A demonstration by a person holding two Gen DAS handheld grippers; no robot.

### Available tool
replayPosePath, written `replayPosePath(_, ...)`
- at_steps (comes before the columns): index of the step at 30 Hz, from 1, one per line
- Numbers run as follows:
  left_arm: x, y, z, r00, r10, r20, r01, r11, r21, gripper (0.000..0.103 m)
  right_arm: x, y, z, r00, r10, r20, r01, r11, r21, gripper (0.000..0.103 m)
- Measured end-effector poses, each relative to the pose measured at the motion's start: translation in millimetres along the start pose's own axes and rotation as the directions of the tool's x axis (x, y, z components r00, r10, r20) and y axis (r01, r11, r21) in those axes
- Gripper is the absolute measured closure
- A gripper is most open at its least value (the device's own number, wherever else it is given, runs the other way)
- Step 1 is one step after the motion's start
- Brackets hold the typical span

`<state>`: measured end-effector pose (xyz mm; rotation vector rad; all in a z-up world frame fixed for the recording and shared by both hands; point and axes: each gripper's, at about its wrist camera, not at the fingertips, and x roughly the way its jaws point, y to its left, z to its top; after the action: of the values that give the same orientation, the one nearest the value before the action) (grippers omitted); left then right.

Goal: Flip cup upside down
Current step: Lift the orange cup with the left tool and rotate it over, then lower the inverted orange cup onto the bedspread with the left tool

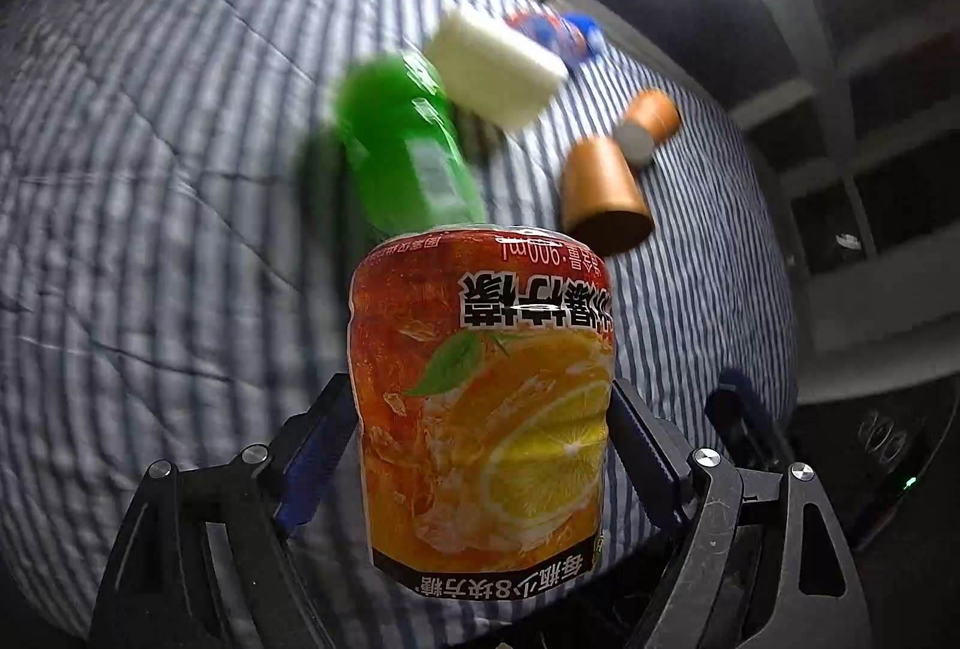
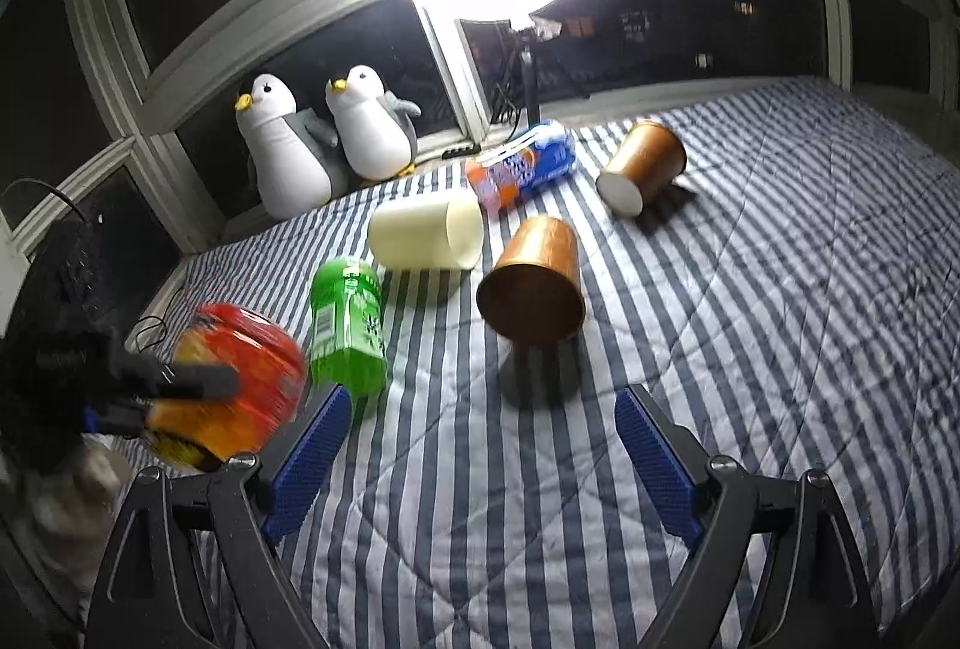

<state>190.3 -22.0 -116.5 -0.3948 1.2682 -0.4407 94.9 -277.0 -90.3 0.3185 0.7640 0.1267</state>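
Progress looks to be at the midpoint of the flip, judged from the blur and the upside-down label. The left gripper (image 1: 483, 445) is clamped on the orange cup (image 1: 483, 397), a cut-down drink-bottle body with a lemon print whose text reads inverted in the left wrist view; in the right wrist view the same cup (image 2: 234, 379) is held above the striped quilt (image 2: 750, 349), just left of the green cup (image 2: 348, 328), and it is smeared by motion. Whether it is fully turned over I cannot tell, and it has not been set down, so lowering and letting go remain. The right gripper (image 2: 483, 460) hangs spread wide with nothing between its fingers, nearer the camera than the green cup. Beyond the green cup lie a cream cup (image 2: 426, 229) on its side and two brown paper cups (image 2: 534, 286).
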Motion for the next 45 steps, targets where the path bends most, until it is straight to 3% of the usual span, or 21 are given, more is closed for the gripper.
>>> replayPosePath(6,36,-16,-14,0.999,0.016,-0.046,-0.016,1.000,0.018,0.018,1,-14,0,0.998,0.015,-0.057,-0.014,1.000,0.020,0.016)
replayPosePath(13,60,-14,-5,0.998,0.023,-0.055,-0.023,1.000,-0.003,0.017,11,-32,3,0.991,0.053,-0.126,-0.041,0.995,0.093,0.016)
replayPosePath(20,47,-10,-6,0.999,0.020,-0.034,-0.020,1.000,0.000,0.011,26,-31,3,0.977,0.104,-0.186,-0.078,0.987,0.142,0.016)
replayPosePath(24,18,-8,-11,0.999,0.037,0.025,-0.037,0.999,0.030,0.011,33,-17,8,0.965,0.144,-0.219,-0.113,0.983,0.145,0.016)
replayPosePath(29,-31,8,-31,0.989,0.077,0.124,-0.083,0.996,0.045,0.011,55,5,19,0.928,0.210,-0.309,-0.172,0.974,0.146,0.016)
replayPosePath(34,-64,39,-54,0.983,0.078,0.167,-0.076,0.997,-0.017,0.011,93,21,27,0.864,0.271,-0.425,-0.204,0.959,0.196,0.016)
replayPosePath(42,-80,68,-75,0.979,0.078,0.191,-0.065,0.995,-0.076,0.011,131,39,16,0.790,0.297,-0.537,-0.220,0.954,0.204,0.016)
replayPosePath(45,-84,73,-79,0.977,0.076,0.199,-0.059,0.994,-0.090,0.011,136,41,14,0.780,0.315,-0.542,-0.232,0.948,0.217,0.016)
